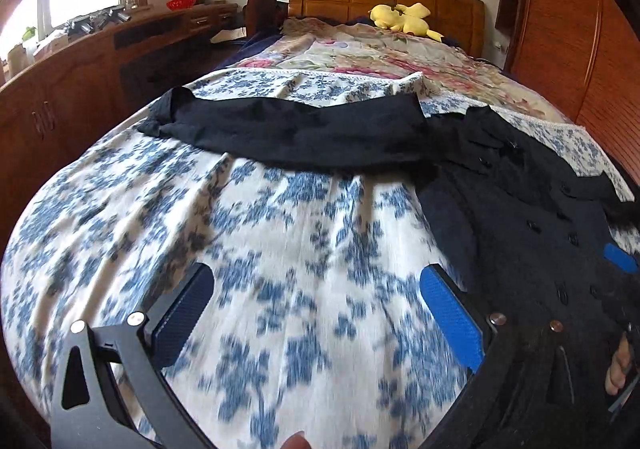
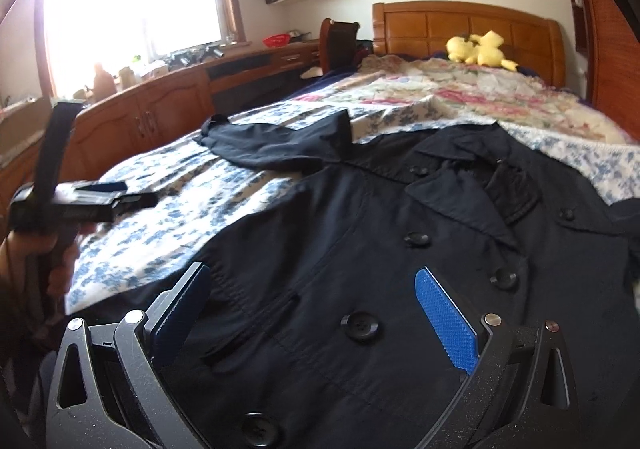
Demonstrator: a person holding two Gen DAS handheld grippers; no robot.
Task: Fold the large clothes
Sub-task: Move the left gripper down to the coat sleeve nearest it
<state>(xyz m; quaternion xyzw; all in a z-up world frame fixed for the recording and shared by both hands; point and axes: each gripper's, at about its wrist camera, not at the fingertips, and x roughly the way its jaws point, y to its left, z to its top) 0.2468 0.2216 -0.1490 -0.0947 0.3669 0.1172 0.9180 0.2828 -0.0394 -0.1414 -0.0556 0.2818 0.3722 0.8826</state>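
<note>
Coat (image 2: 360,249), black and double-breasted, lies front-up on the blue-flowered sheet (image 1: 280,249), one sleeve (image 1: 280,129) stretched toward ten o'clock. Right gripper (image 2: 312,309) hovers over its buttons, fingers wide and holding nothing. Left gripper (image 1: 316,309), equally wide, hangs above bare sheet, apparently not touching the coat's edge at three o'clock.

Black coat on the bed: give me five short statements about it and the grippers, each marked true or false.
1. The black coat lies front up, buttons showing. True.
2. One sleeve stretches out sideways over the blue floral sheet. True.
3. The left gripper is clamped on the sleeve. False: it is open over bare sheet.
4. The right gripper is open above the coat. True.
5. A yellow plush toy sits on the coat. False: it lies by the headboard.
</note>
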